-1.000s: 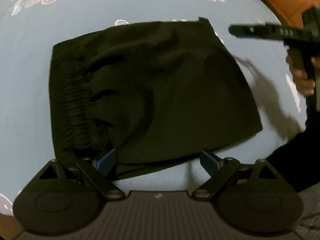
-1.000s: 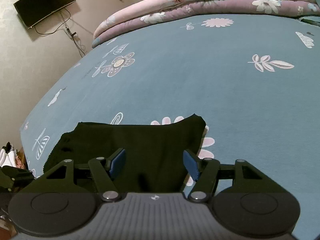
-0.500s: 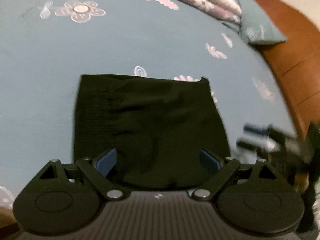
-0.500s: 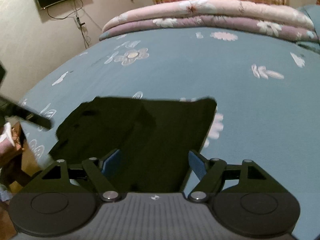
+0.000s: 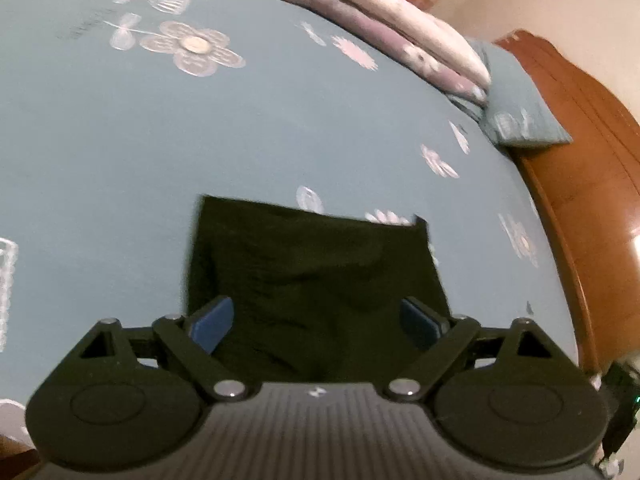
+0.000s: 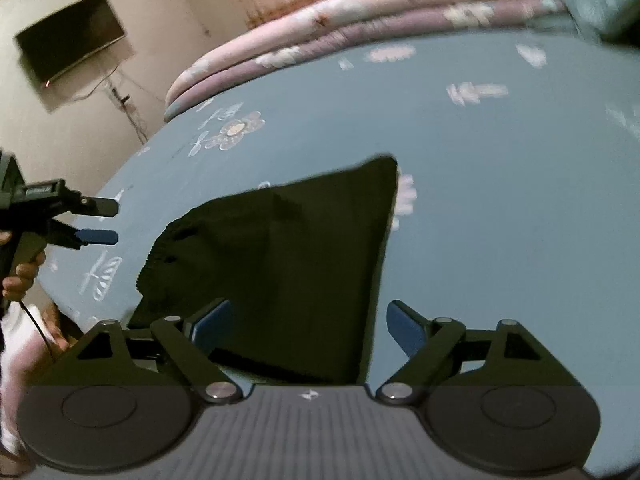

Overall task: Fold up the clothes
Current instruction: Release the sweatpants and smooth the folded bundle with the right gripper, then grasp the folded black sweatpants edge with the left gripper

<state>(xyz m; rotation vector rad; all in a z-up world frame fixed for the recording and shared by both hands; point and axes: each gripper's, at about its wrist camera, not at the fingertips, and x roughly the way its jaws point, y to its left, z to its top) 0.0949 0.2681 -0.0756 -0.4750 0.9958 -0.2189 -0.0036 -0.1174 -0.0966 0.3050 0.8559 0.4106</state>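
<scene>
A folded black garment (image 5: pixel 312 272) lies flat on the blue flowered bedsheet (image 5: pixel 120 128); it also shows in the right wrist view (image 6: pixel 288 264), with a gathered waistband at its left edge. My left gripper (image 5: pixel 318 322) is open and empty, held above the garment's near edge. My right gripper (image 6: pixel 308 326) is open and empty, above the garment's near right side. The left gripper (image 6: pixel 98 222) also shows at the left of the right wrist view, open, off the garment.
Rolled pink and purple quilts (image 6: pixel 360 28) lie along the far side of the bed. A blue pillow (image 5: pixel 516 116) sits by the wooden headboard (image 5: pixel 580 152). A wall television (image 6: pixel 70 40) hangs at the left. The bed's edge is near at the left.
Both grippers have pulled back and up from the garment, so it looks smaller. The right gripper has left the left wrist view. Both stay open.
</scene>
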